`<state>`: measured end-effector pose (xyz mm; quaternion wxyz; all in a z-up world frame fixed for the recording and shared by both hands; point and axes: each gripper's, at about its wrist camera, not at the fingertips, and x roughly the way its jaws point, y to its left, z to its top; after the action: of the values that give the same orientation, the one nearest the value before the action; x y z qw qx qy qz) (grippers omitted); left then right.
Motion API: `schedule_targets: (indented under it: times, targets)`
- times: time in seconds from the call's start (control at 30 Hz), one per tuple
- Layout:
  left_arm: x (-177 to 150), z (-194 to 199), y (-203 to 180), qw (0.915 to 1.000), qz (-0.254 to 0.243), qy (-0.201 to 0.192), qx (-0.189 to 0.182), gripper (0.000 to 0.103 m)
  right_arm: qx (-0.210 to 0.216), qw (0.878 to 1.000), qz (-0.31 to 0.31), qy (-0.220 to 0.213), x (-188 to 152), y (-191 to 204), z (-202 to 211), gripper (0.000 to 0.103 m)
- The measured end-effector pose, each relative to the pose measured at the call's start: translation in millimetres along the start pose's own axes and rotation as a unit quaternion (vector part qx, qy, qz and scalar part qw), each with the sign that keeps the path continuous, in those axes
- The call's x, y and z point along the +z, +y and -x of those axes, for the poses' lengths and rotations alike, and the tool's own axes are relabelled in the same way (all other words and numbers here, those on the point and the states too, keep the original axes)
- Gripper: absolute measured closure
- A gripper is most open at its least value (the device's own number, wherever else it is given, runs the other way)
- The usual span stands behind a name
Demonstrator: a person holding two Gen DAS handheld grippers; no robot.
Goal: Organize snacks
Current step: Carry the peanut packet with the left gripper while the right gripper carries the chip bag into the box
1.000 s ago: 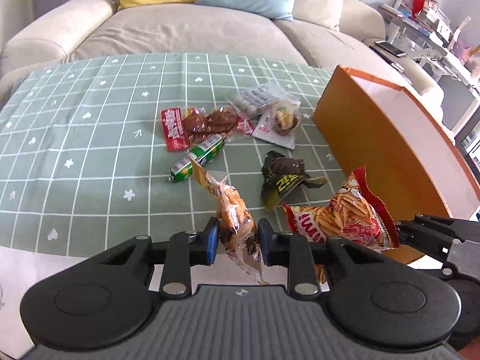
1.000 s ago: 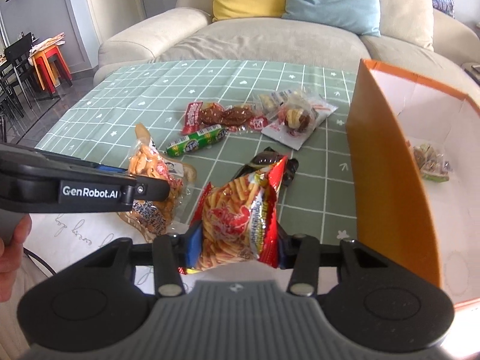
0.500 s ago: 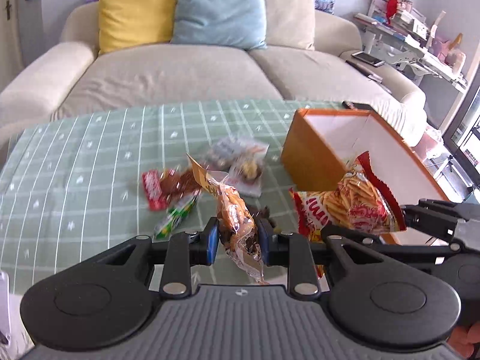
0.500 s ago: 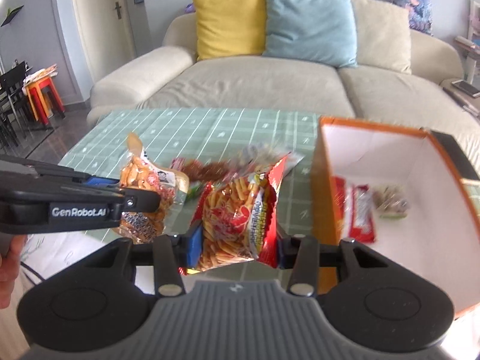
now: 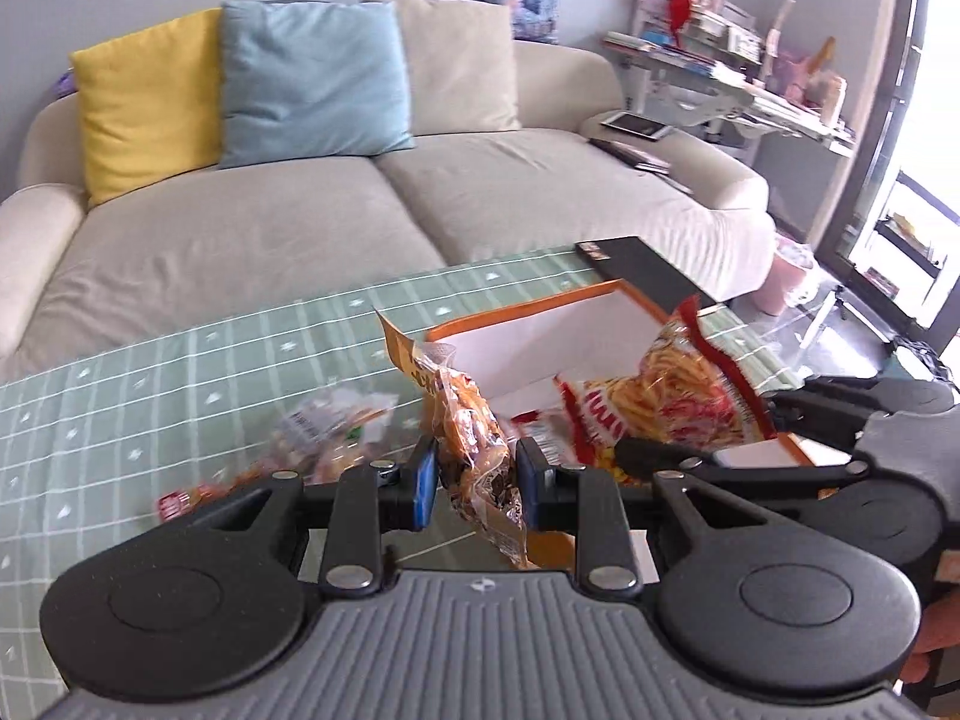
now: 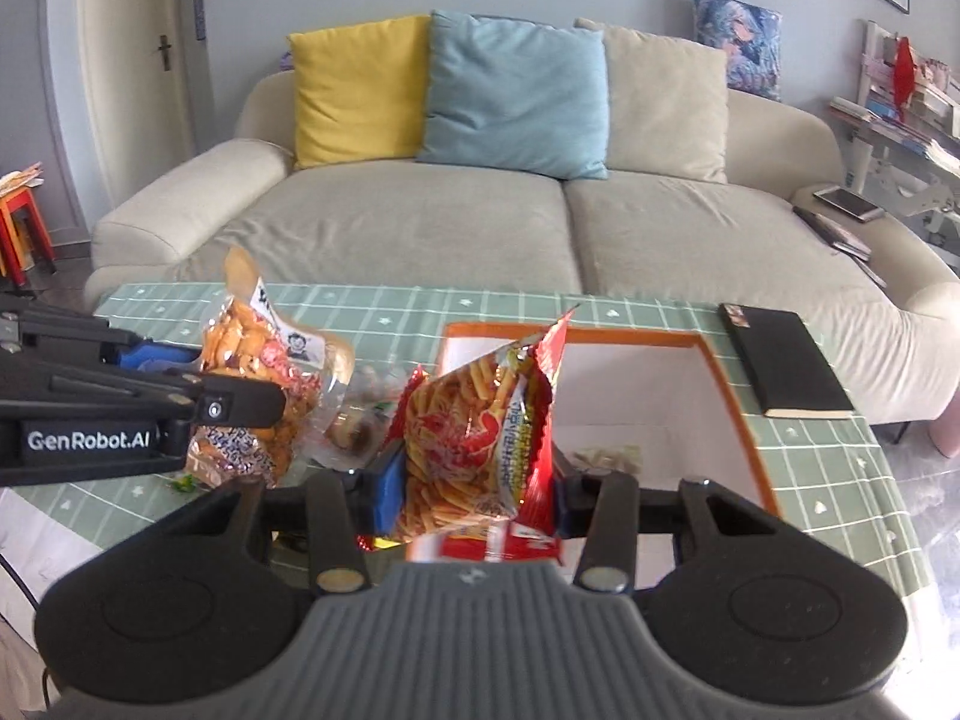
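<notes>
My left gripper [image 5: 471, 474] is shut on an orange clear snack bag [image 5: 474, 438], held up above the green checked tablecloth [image 5: 180, 372]. The same orange clear snack bag [image 6: 252, 384] shows at the left in the right wrist view, pinched by the left gripper [image 6: 180, 384]. My right gripper [image 6: 474, 489] is shut on a red bag of stick snacks [image 6: 480, 420], raised at the near edge of the orange box [image 6: 744, 420]. That red bag [image 5: 666, 402] hangs over the box [image 5: 540, 312] in the left wrist view. A pale packet [image 6: 606, 456] and a red packet [image 6: 504, 540] lie inside the box.
Several loose snack packets [image 5: 324, 438] lie blurred on the cloth to the left of the box. A black notebook [image 6: 780, 366] rests on the table's far right. A beige sofa [image 6: 480, 222] with cushions stands behind the table. A person's hand [image 5: 924, 660] holds the right gripper.
Both grippers have risen and moved right toward the orange box, each carrying its bag. The box interior has come into fuller view and the loose snacks have dropped behind.
</notes>
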<state>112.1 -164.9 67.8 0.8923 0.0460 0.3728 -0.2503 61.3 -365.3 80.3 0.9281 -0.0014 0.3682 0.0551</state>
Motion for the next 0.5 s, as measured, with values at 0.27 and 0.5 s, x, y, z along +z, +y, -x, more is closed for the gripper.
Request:
schedule_targets:
  times: [0.27,0.5]
  targets:
    - [15.9,-54.8,-44.1,0.9960,-0.027,0.053,-0.066,0.073,-0.014,0.996,-0.010,0.082,-10.0,-56.8,-37.5,0.060]
    - [11.7,-102.6,-59.7,0.9894,-0.041,0.116,-0.077,0.073,-0.020,0.990,0.015,0.140,-29.8,-82.2,-70.4,0.060]
